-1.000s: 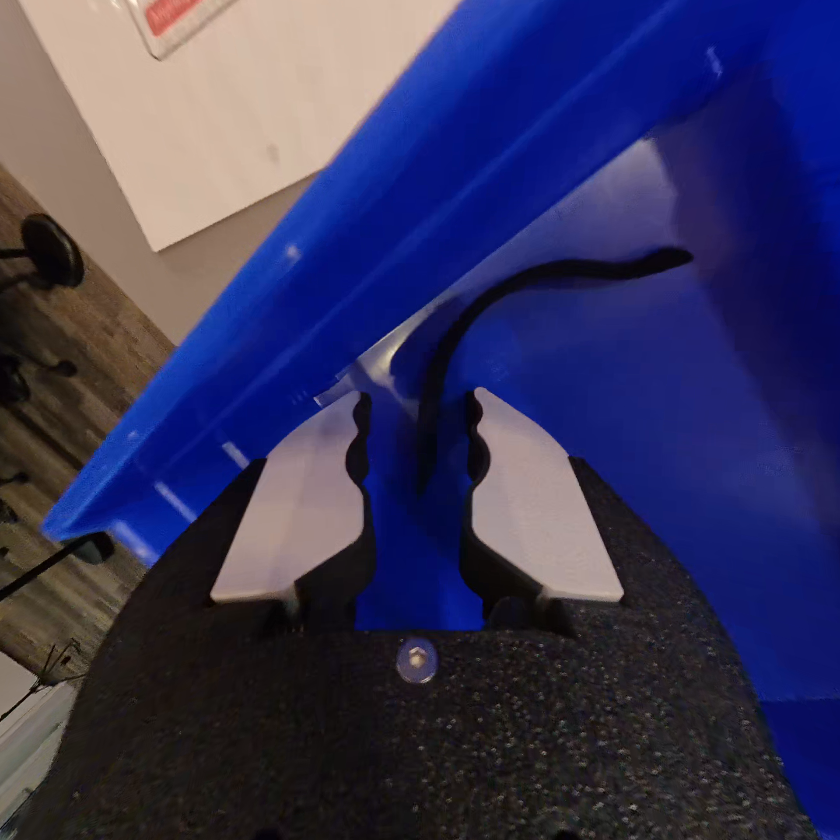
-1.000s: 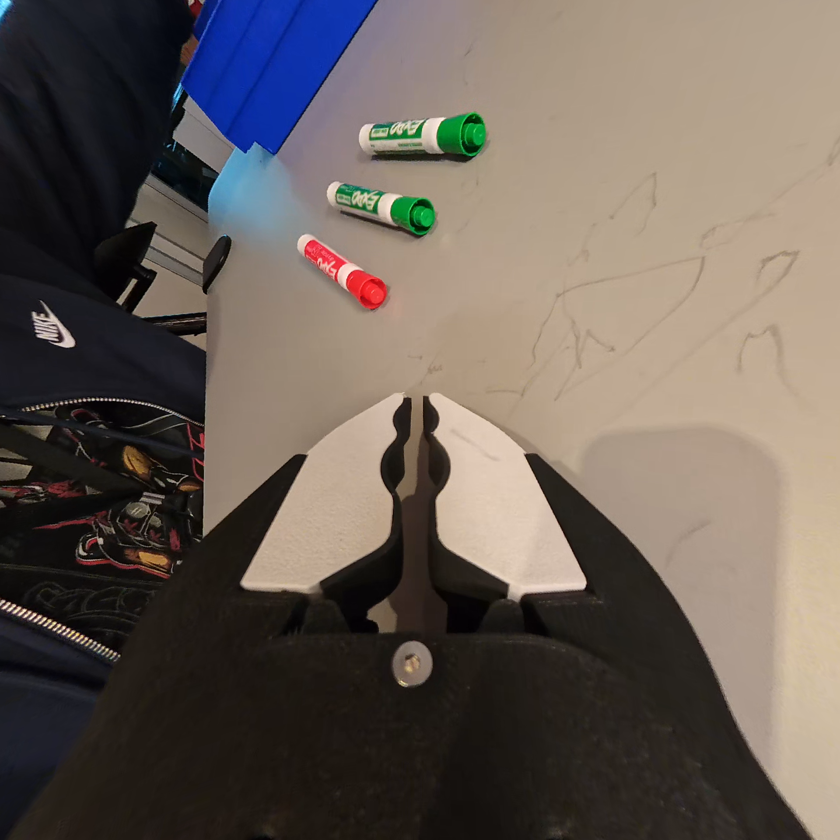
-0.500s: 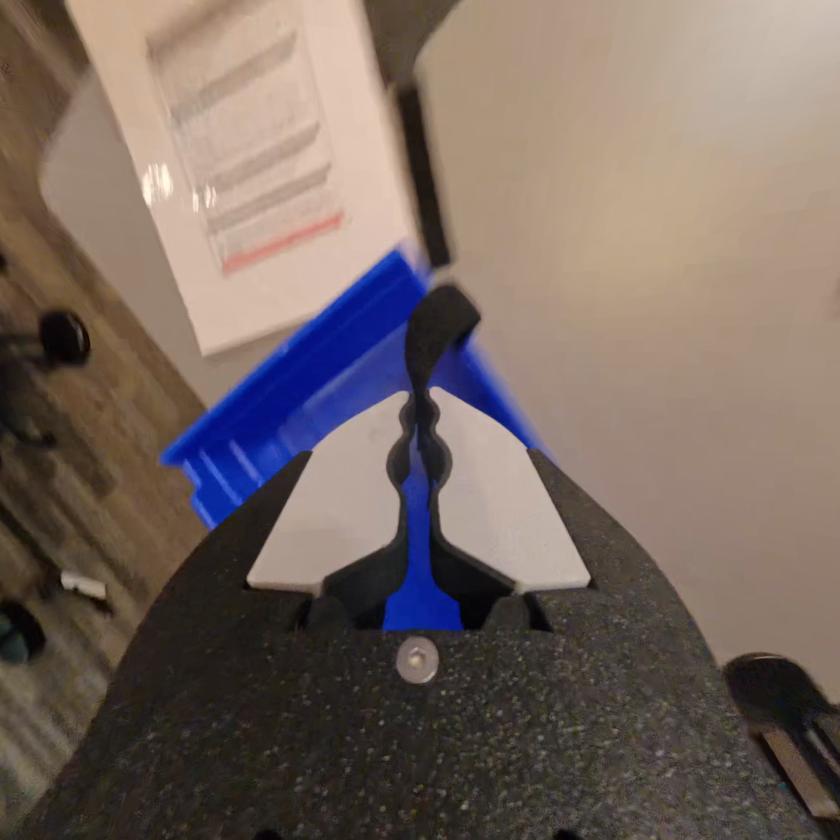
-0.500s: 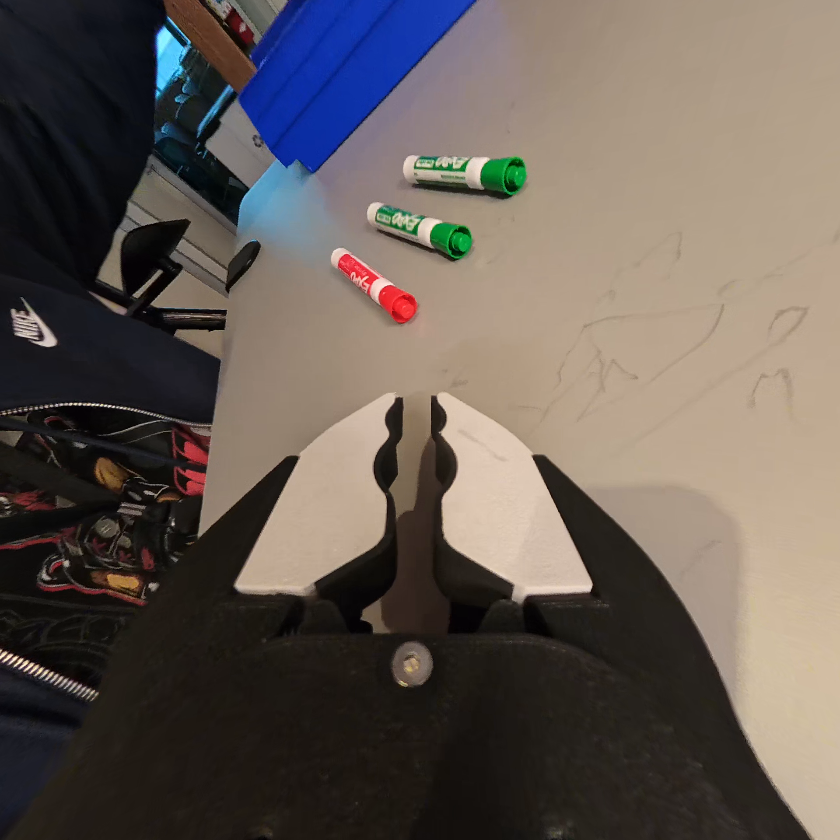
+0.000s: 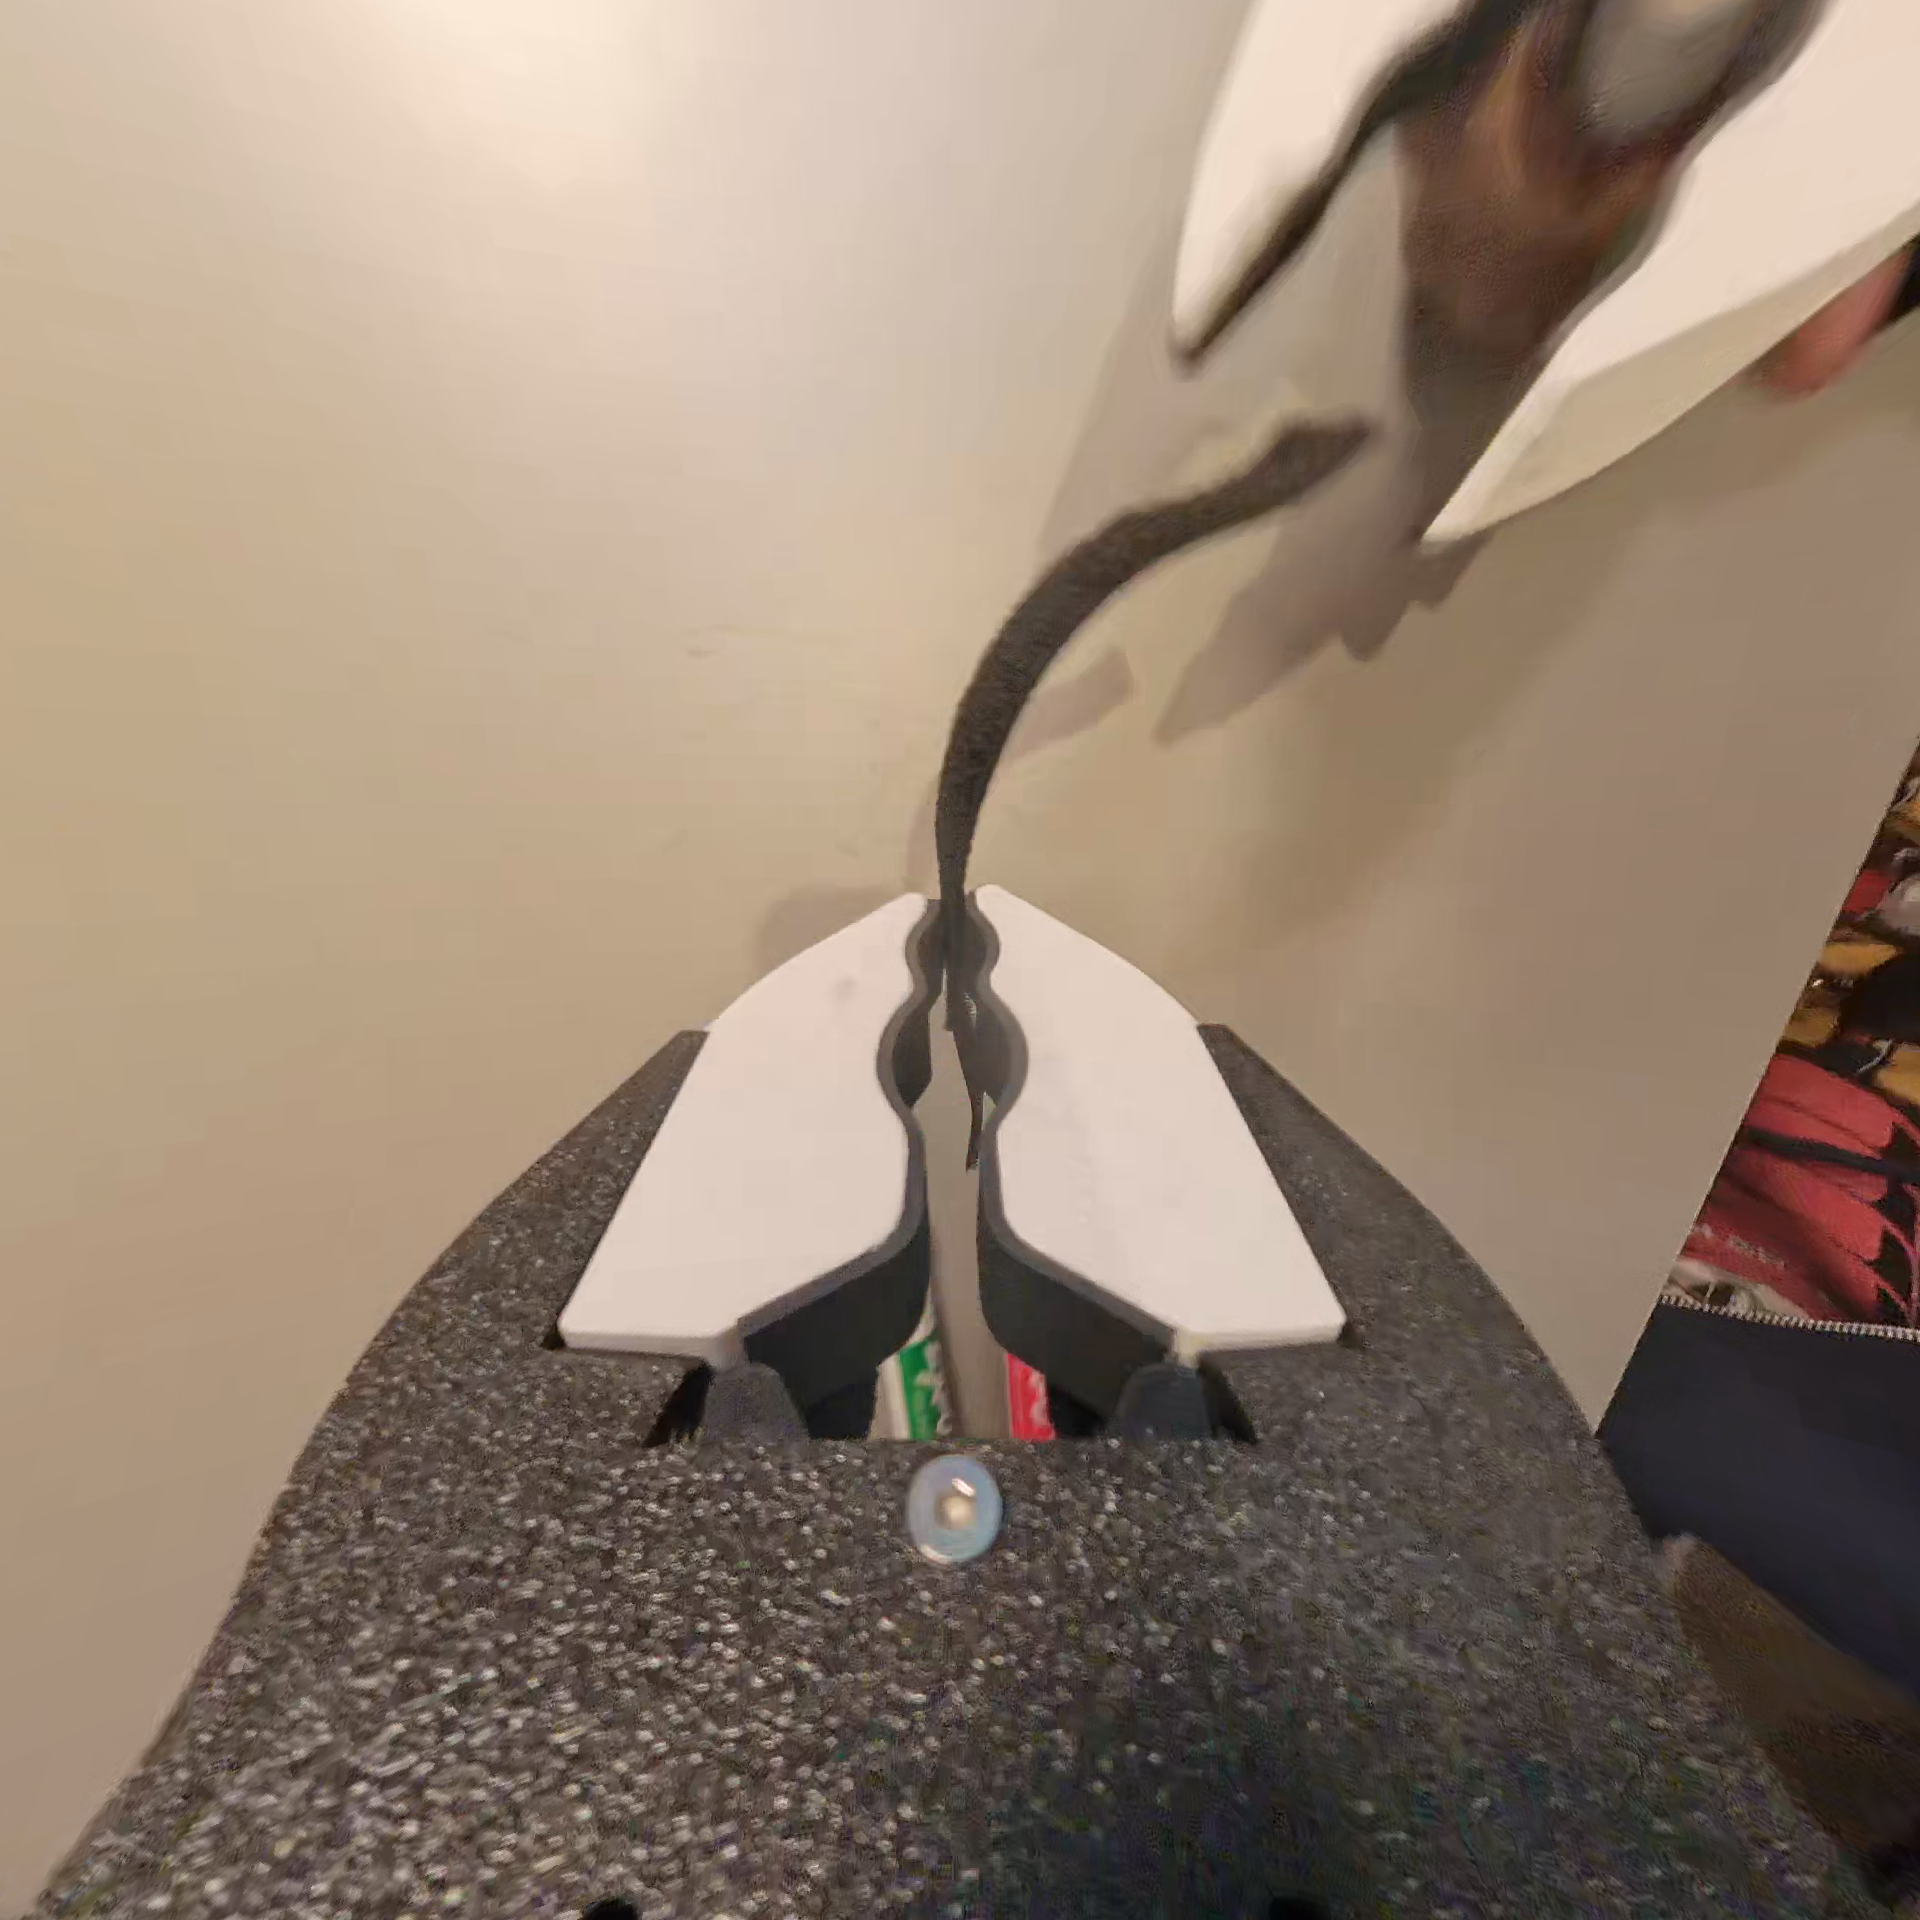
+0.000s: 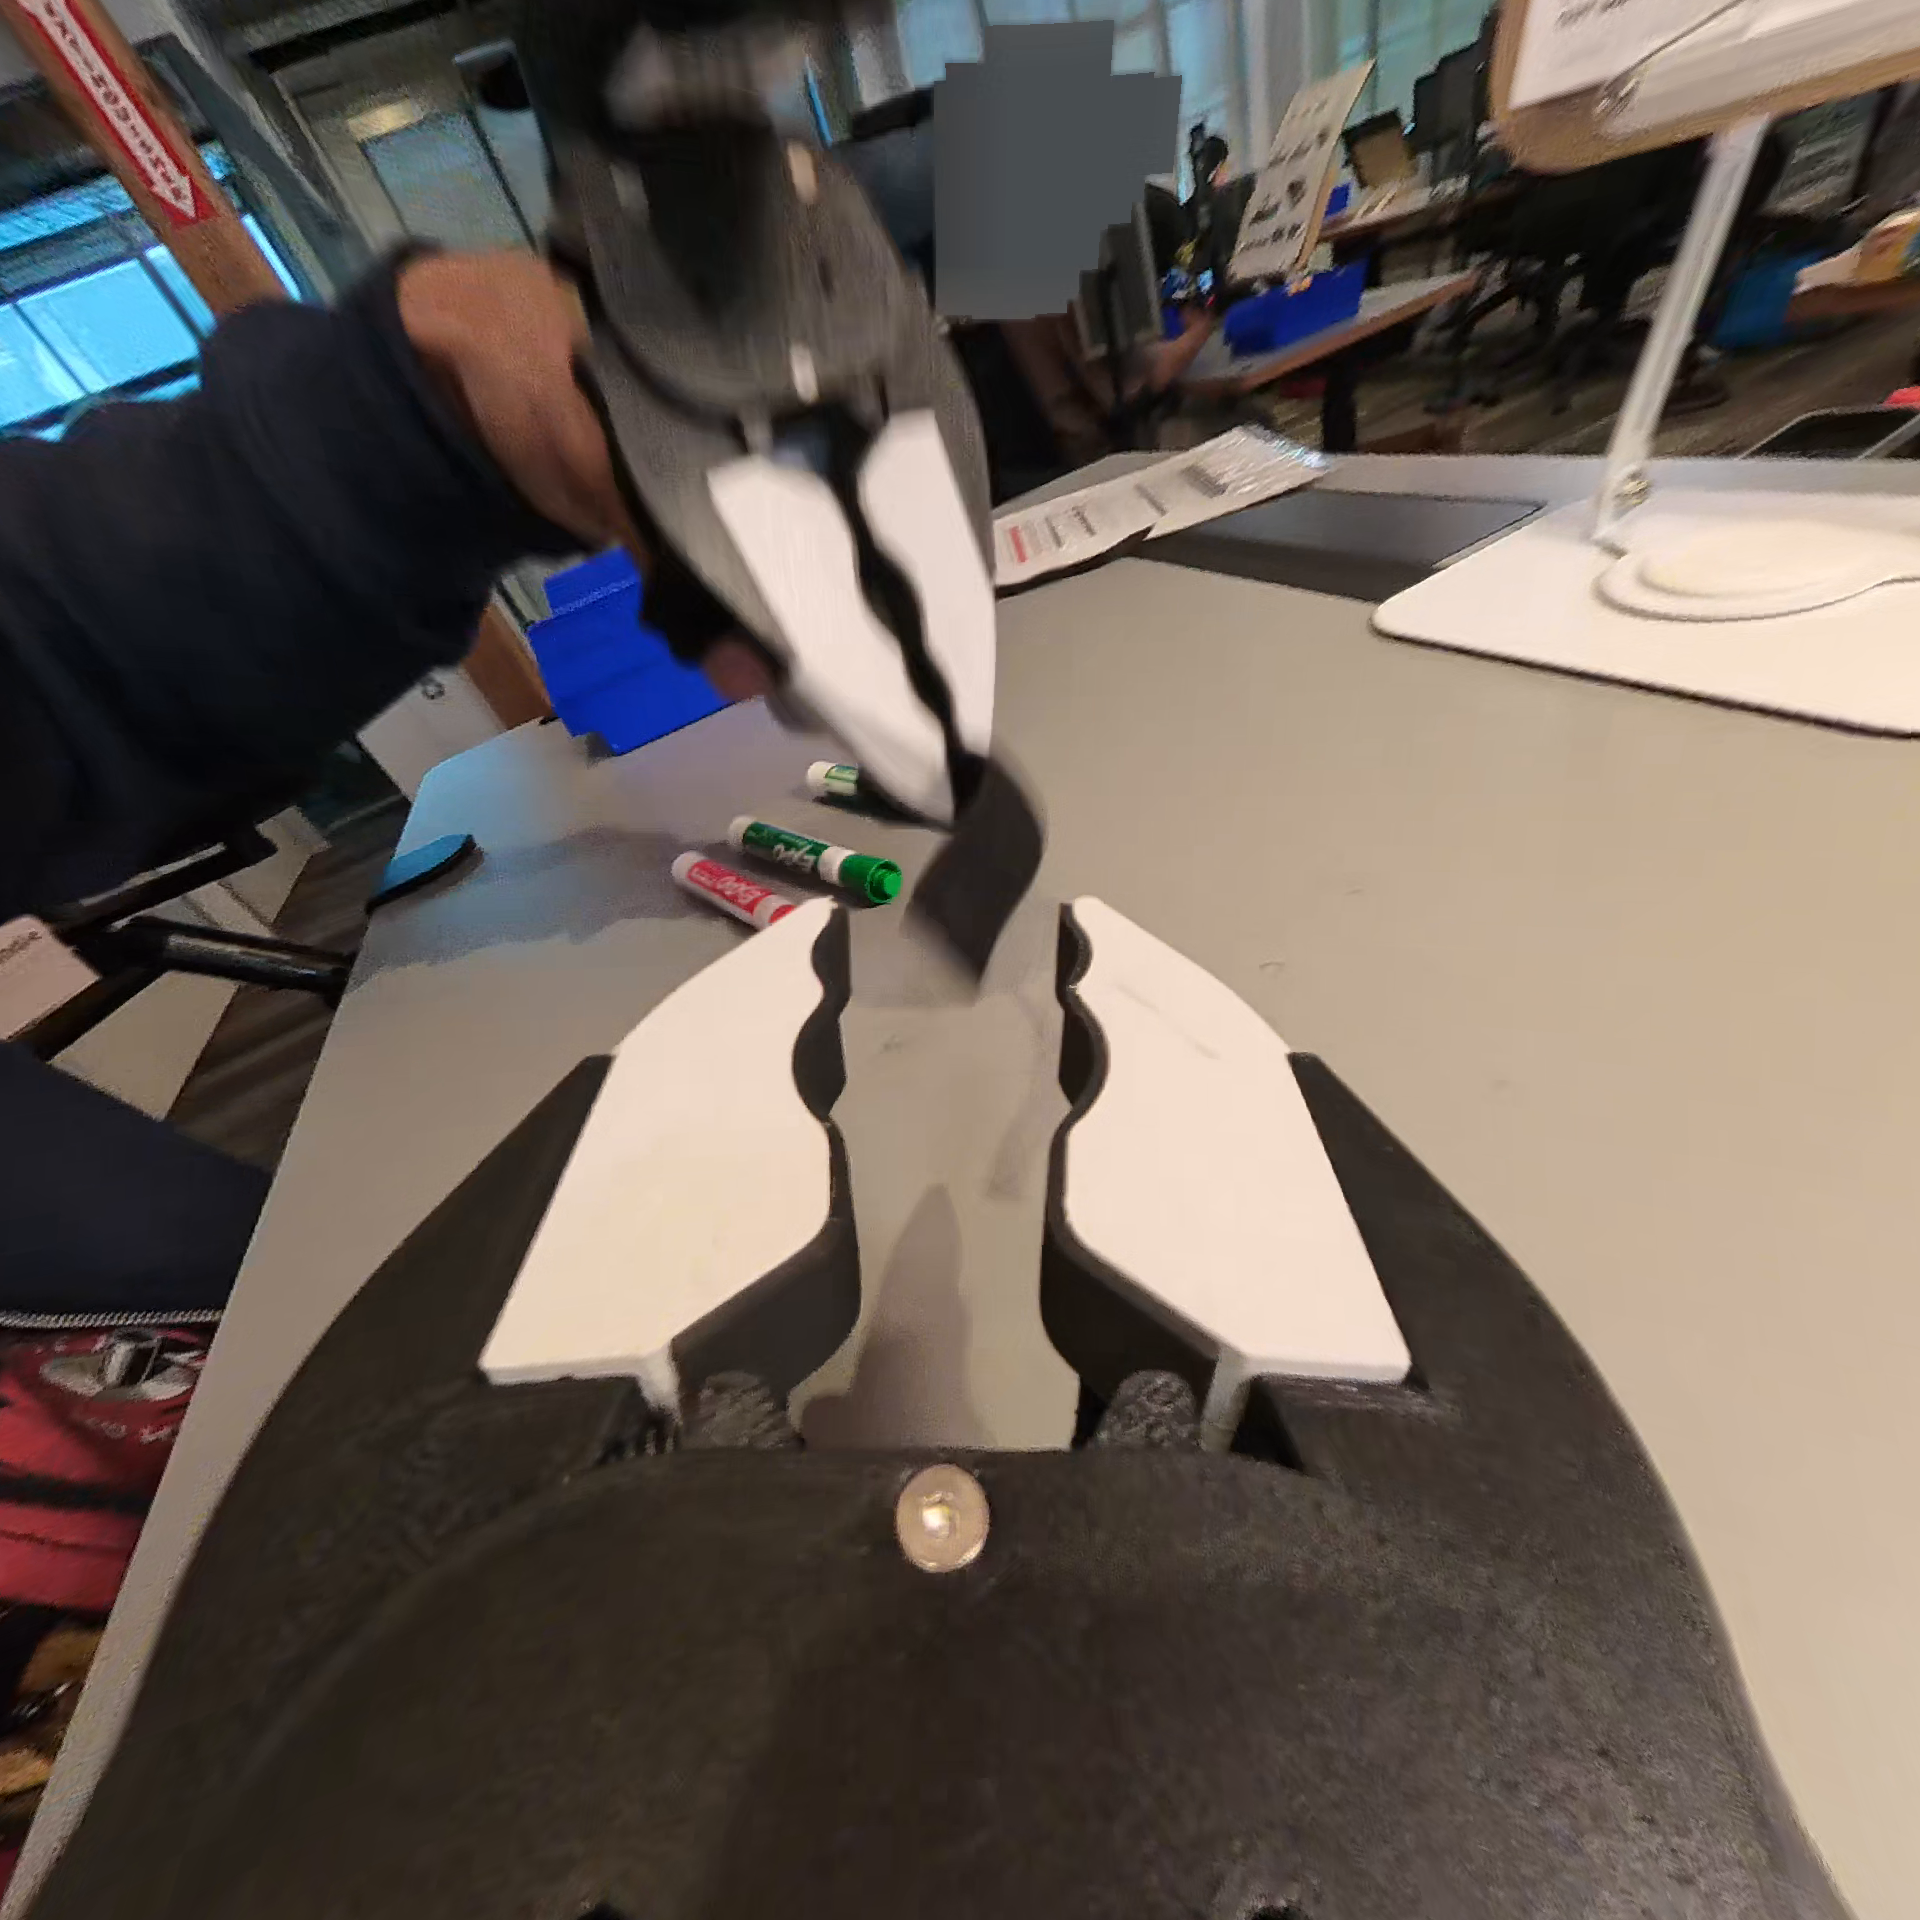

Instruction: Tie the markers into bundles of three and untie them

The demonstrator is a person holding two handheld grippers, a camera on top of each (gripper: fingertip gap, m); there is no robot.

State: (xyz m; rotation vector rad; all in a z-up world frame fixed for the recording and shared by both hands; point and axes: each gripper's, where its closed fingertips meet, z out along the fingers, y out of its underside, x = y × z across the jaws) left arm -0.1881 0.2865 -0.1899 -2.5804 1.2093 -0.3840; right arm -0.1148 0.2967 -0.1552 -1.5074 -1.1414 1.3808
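My left gripper is shut on a black strap that curls up and to the right above the grey table. In the right wrist view the left gripper hangs tilted over the markers with the strap dangling from its tips. My right gripper is open and empty, low over the table, its tips just short of the strap. A red marker and a green marker lie side by side on the table; another green marker is partly hidden behind the left gripper.
A blue bin stands at the table's far left corner. A white lamp base on a white mat sits at the back right, with a paper sheet behind. A person's dark sleeve reaches in from the left. Across from one pair of fingers to the other is roughly 9 centimetres.
My left gripper shut on the black strap in the blue bin, lifted it out and carried it over the markers. My right gripper opened and tilted up to face the strap.
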